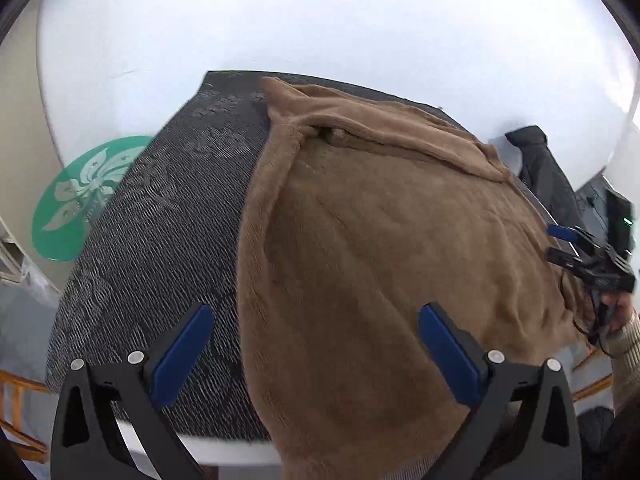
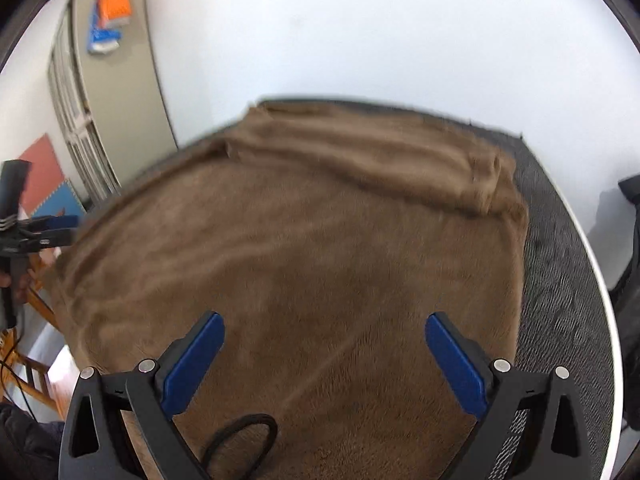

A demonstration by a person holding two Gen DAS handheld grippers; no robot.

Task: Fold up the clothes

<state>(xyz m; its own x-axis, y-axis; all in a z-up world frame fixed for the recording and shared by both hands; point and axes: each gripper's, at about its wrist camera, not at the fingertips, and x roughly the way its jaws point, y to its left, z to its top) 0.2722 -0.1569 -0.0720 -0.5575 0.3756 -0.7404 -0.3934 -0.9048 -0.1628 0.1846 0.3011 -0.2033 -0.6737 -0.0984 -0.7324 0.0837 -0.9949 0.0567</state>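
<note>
A brown fleece garment (image 1: 380,248) lies spread on a dark patterned mat (image 1: 160,240) on a round white table (image 1: 320,32). Its far end is folded over in a thick band (image 1: 400,132), and its near end hangs over the table's front edge. My left gripper (image 1: 316,312) is open above the garment's left edge, with nothing between its fingers. In the right wrist view my right gripper (image 2: 325,318) is open over the garment (image 2: 300,240), also holding nothing. Each gripper shows in the other's view, at the garment's sides: right gripper (image 1: 560,244), left gripper (image 2: 68,228).
A dark garment (image 1: 540,164) lies on the table at the right, beyond the mat (image 2: 560,280). A black cable loop (image 2: 240,436) rests on the fleece near my right gripper. A green round sign (image 1: 80,196), a wooden chair (image 1: 16,400) and a beige cabinet (image 2: 112,80) stand left.
</note>
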